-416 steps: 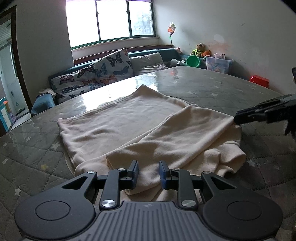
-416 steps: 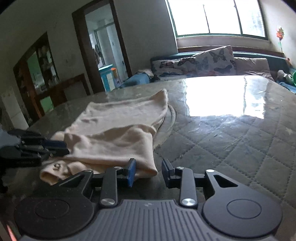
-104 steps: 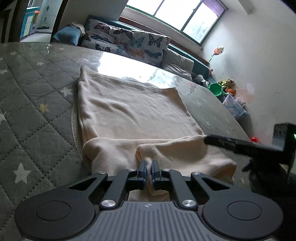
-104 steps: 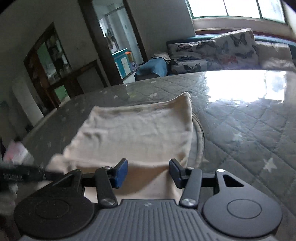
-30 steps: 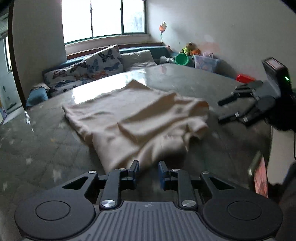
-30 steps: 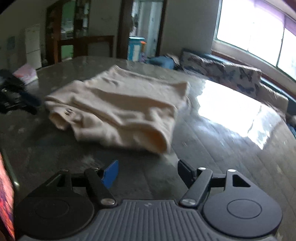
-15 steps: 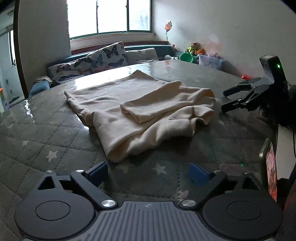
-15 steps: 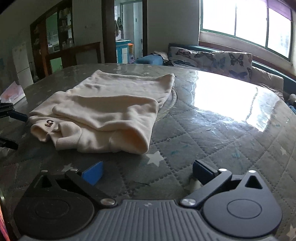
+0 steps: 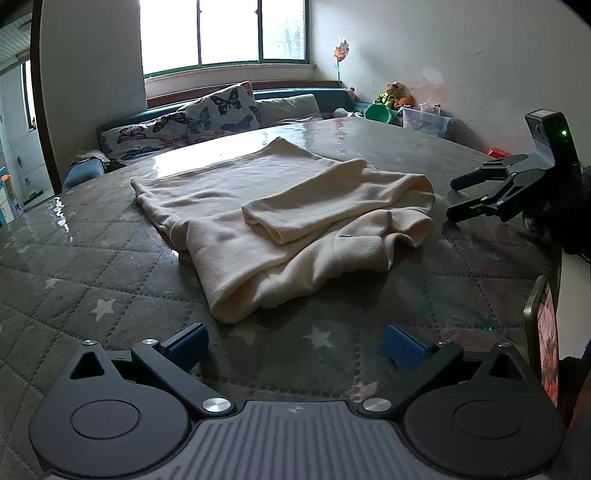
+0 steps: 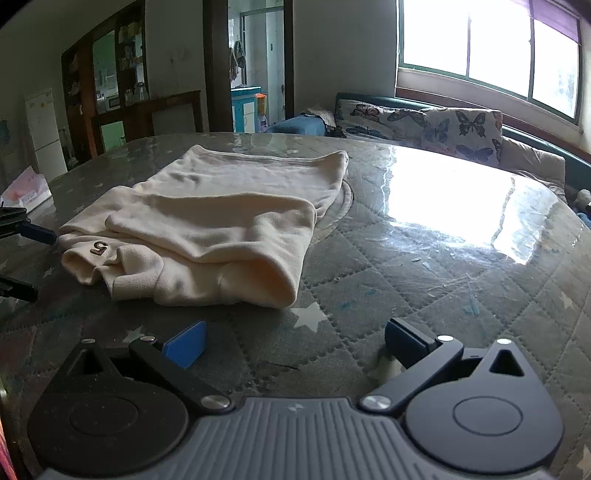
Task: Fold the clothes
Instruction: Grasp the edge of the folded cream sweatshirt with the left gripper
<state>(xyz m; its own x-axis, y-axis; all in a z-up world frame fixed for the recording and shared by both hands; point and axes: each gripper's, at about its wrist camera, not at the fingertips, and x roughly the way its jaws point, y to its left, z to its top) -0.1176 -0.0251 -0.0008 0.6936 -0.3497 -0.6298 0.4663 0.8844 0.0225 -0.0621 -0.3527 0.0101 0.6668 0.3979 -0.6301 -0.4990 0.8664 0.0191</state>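
The cream sweater [image 9: 291, 225] lies partly folded on the round table [image 9: 74, 258], which is covered with a quilted, star-printed cloth under clear plastic. In the left wrist view the sweater is at about 12 o'clock from the left gripper [image 9: 295, 343], a little beyond the fingertips and not touching them. In the right wrist view it sits at about 11 o'clock from the right gripper [image 10: 295, 341], with a small brown "5" patch [image 10: 99, 248] on the cuff at its left end. Both claws are spread fully wide and hold nothing; only bare table shows between the blue pads [image 9: 186, 341]. The right gripper also appears at 3 o'clock in the left view, just beside the sweater's far end.

The step in hand seems to be the next fold, bringing the thick near part over toward the hem at the window [image 9: 225, 29] side. To do it well, each gripper should probably pinch all layers at one near corner, so that the tucked sleeve does not slide out, and both should lift and carry together, keeping the edge straight.

Compared with one second ago, the jaws of both grippers have opened from narrow to wide, and the sweater, which was blurred and still moving then, now rests flat and sharp. Several seconds earlier the left claw was pinching the cloth; now it is released.
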